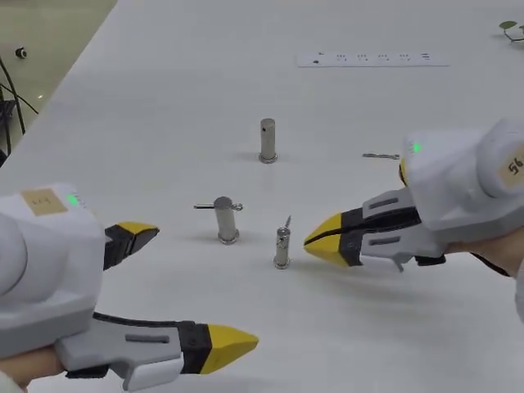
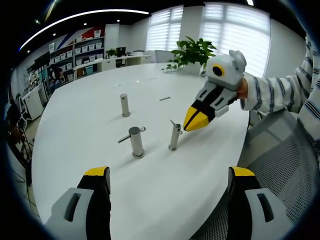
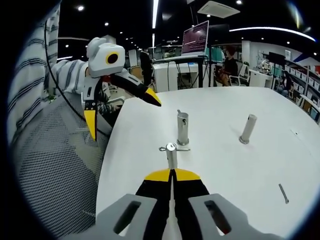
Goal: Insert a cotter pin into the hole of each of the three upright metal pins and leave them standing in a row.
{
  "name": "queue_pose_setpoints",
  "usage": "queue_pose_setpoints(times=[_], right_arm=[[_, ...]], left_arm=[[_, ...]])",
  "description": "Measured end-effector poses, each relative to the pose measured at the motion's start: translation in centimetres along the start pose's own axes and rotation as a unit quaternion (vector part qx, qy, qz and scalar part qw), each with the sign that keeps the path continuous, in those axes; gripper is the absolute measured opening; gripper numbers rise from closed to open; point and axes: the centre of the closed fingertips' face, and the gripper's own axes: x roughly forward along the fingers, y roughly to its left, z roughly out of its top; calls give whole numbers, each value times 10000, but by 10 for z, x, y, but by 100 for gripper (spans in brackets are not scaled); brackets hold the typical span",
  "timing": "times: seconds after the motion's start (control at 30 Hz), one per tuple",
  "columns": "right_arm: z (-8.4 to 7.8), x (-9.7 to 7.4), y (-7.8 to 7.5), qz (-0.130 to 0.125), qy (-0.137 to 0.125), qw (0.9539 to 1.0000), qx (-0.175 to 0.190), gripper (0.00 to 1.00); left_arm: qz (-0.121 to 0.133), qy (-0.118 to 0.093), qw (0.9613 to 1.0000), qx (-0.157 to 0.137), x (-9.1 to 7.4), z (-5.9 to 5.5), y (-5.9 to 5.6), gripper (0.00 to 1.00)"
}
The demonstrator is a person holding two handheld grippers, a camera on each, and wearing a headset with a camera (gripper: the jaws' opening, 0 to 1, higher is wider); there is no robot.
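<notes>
Mid-frame on the white desk, two cylindrical steel pins hold wire cotter pins; the upper bare steel pin and loose wire cotter pin remain. Left gripper jaws wide, right gripper jaws closed, empty.

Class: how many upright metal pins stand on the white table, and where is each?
3. The far pin stands alone at the back; the left pin carries a cotter pin; the near pin stands by the right gripper. None looks hidden.
</notes>
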Motion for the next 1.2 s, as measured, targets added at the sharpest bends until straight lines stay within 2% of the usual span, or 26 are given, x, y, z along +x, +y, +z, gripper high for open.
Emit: queue_pose_setpoints(times=[0.23,0.47,0.57,0.73,0.93,0.97,1.0,1.07,1.2], right_arm=[[1,3,2,30,-16,10000,60,0],[6,4,1,-227,-102,9994,252,9],[7,7,5,-258,-179,9989,351,11],[7,11,5,-440,-185,9975,529,19],[10,14,-3,-911,-206,9919,865,23],[9,14,-4,-1009,-194,9901,958,24],[9,14,-8,-1208,-188,9860,1134,25],[9,15,-10,-1340,-192,9823,1298,28],[7,17,-11,-1561,-97,9785,1341,29]], left_arm=[[-6,-23,10000,-4,-2,1,0,96],[-17,-83,10000,-16,-3,3,-1,96],[-34,-98,9999,-14,-3,4,0,96],[-29,-106,9999,14,-5,4,2,92],[-48,-187,9998,-9,-7,5,5,92],[-52,-185,9998,-8,-7,5,5,93],[-64,-181,9998,-9,-7,4,5,93],[-66,-191,9998,-11,-7,4,5,93],[2,-264,9996,-23,-8,4,9,93]])
